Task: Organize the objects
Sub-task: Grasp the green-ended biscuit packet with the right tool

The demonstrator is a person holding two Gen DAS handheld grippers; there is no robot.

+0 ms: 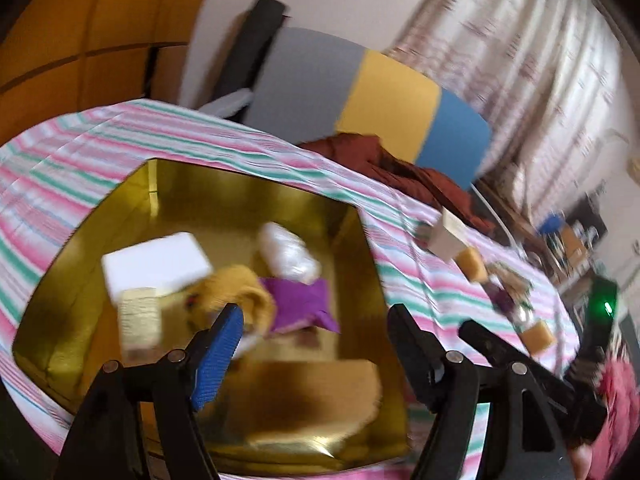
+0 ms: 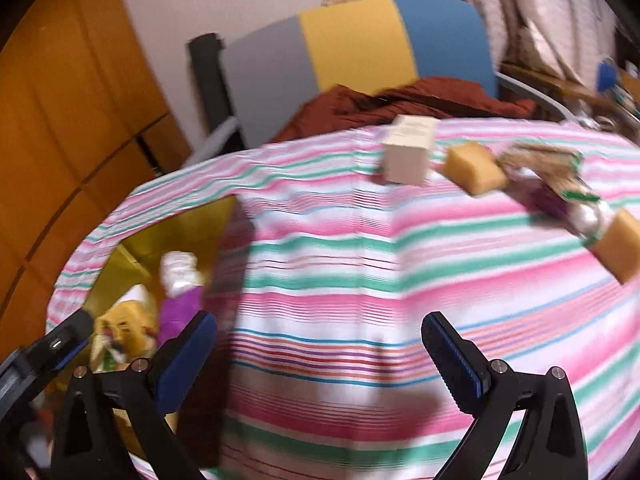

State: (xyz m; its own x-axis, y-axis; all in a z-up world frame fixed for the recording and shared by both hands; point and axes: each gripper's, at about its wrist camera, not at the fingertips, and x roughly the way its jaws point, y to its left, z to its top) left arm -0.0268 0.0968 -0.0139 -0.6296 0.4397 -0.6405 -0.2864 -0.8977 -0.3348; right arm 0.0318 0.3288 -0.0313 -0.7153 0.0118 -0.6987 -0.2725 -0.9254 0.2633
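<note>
both grippers gape empty: my left gripper (image 1: 316,320) hangs over the gold box (image 1: 352,232), my right gripper (image 2: 320,336) over bare striped worktop (image 2: 320,248). loose cream carton (image 2: 408,152) and sponge (image 2: 476,168) sit near the far edge, closer to my right.

Two handheld grippers, each built of black plastic arms pinned with round silver rivets; the left gripper (image 1: 316,320) carries a ribbed blue pad (image 1: 218,354) on one of its jaws; the right gripper (image 2: 320,332) wears dark blue ribbed pads (image 2: 182,364) on both; a fuzzy pink sleeve (image 1: 618,392) shows at the frame's edge.
</note>
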